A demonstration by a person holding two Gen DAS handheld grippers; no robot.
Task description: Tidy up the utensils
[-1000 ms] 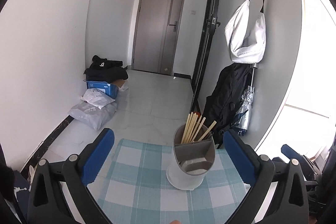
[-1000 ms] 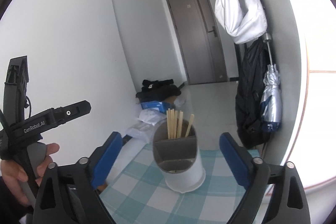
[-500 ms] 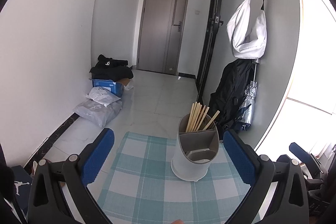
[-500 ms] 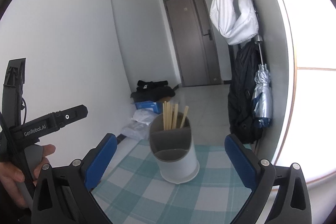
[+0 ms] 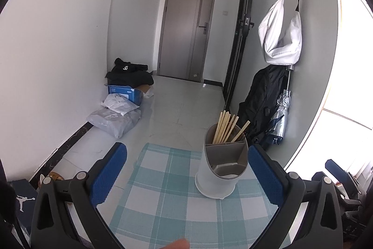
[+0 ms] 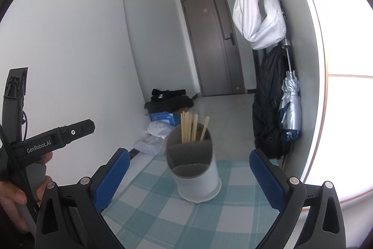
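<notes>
Holder (image 6: 194, 165), chopsticks (image 6: 190, 126) upright; our left gripper (image 5: 187, 168) and right gripper (image 6: 188, 170) both wide, empty. We judge the tall holder easily tipped by a careless nudge.

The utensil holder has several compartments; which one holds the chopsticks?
The far compartment of the utensil holder, behind the grey divider: the wooden chopsticks stand in it. No utensils rise from the nearer compartments.

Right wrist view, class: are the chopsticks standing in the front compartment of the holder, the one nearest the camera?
No: the chopsticks stand in the rear compartment of the holder, behind the divider.
</notes>
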